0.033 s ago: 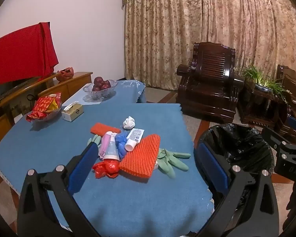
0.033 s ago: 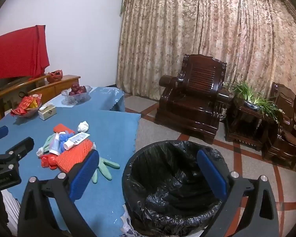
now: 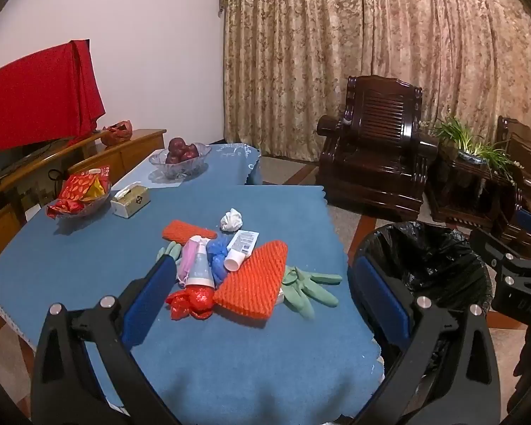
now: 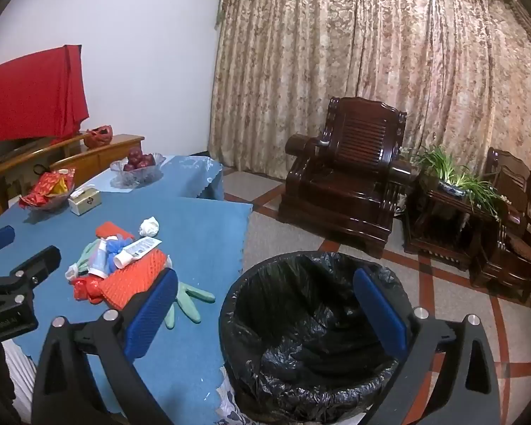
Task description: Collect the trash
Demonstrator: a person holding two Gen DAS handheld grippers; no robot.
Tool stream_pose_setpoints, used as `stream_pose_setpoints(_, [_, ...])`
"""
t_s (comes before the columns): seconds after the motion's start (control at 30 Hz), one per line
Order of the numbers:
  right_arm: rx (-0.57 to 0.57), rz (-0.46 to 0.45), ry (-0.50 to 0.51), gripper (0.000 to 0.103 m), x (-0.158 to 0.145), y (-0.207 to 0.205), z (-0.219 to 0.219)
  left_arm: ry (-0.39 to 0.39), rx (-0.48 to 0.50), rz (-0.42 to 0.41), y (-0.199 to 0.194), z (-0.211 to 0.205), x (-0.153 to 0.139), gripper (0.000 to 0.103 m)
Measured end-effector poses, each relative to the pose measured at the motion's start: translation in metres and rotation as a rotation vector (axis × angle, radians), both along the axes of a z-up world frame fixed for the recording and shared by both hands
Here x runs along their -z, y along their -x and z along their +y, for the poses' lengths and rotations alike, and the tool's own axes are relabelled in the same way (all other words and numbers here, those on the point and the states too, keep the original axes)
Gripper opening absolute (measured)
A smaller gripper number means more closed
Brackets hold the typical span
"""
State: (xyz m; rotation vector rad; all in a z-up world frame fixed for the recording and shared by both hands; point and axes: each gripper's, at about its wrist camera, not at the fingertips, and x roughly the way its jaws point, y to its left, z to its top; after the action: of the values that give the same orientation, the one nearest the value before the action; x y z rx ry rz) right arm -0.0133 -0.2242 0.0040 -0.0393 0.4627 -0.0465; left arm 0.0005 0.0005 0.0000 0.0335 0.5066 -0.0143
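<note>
A pile of trash lies on the blue table (image 3: 88, 258): a large orange foam net (image 3: 253, 281), a smaller orange net (image 3: 186, 231), a white tube (image 3: 240, 248), a spray bottle (image 3: 199, 265), a blue wad (image 3: 217, 252), a red wrapper (image 3: 191, 301), a crumpled tissue (image 3: 232, 220) and green gloves (image 3: 308, 285). A bin with a black liner (image 4: 318, 322) stands beside the table on the right. My left gripper (image 3: 265, 297) is open, above the table just short of the pile. My right gripper (image 4: 265, 308) is open, over the bin's near rim.
At the table's back left are a glass bowl of snack packets (image 3: 79, 194), a tissue box (image 3: 129, 200) and a bowl of red fruit (image 3: 180, 157). Dark wooden armchairs (image 4: 347, 180) and a potted plant (image 4: 456, 177) stand beyond the bin. A wooden sideboard (image 3: 88, 156) lines the left wall.
</note>
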Motion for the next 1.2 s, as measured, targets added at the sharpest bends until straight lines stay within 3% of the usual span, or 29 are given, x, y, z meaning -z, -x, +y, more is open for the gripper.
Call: stream_pose_setpoints(1.2, [-0.002, 0.013, -0.003, 0.097, 0.001, -0.003, 0.0018, -0.002, -0.001, -0.003, 0.0001, -0.0003, 0.0003, 0.098])
